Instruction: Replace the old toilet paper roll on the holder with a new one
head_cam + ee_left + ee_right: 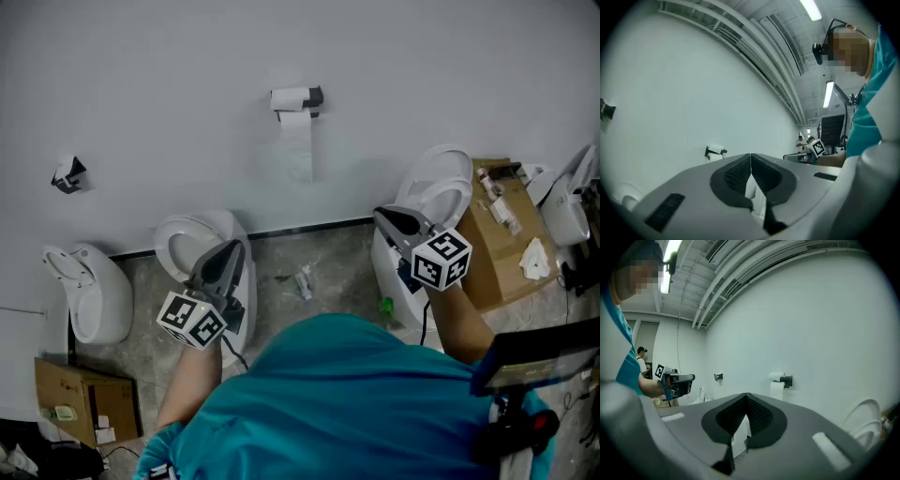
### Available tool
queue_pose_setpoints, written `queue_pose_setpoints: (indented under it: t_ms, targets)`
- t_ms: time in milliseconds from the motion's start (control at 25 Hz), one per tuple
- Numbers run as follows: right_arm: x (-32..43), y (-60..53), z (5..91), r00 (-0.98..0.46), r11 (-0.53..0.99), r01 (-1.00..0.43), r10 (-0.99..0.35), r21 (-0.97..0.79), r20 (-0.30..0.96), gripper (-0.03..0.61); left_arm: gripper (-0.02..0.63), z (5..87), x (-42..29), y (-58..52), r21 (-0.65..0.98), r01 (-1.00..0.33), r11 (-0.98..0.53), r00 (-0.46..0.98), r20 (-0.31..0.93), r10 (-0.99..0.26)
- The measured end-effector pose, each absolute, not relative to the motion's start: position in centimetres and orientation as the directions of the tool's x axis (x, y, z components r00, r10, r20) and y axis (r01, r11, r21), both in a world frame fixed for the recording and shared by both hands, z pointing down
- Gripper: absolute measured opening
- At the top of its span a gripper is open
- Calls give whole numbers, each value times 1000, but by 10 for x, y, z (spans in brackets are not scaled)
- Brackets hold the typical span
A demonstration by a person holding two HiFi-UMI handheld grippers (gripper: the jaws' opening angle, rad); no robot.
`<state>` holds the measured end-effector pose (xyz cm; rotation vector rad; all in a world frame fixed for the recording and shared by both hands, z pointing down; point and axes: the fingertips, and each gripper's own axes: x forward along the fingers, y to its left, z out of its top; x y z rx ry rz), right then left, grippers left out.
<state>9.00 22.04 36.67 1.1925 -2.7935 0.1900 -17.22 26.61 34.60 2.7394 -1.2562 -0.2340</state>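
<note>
A toilet paper roll (291,97) sits on a dark wall holder (313,97), with a strip of paper hanging down from it. It also shows far off as the roll (715,152) in the left gripper view and the roll (778,377) in the right gripper view. My left gripper (232,247) is shut and empty, held level over a toilet, well short of the wall. My right gripper (379,215) is also shut and empty, to the right of and below the roll. In both gripper views the jaws meet with nothing between them.
A second small holder (68,175) hangs on the wall at the left. Three toilets (187,239) (89,291) (441,192) stand along the wall. A cardboard box (511,253) with odds and ends is at the right, another box (84,398) at bottom left. Scraps (303,281) lie on the floor.
</note>
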Motion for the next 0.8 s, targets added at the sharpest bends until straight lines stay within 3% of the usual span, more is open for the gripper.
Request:
queue_pose_setpoints:
  t_ms: [800]
  targets:
    - [120, 176, 358, -717, 713, -697, -690, -81, 101, 3, 11, 340, -137, 236, 145, -769, -622, 620, -65, -782]
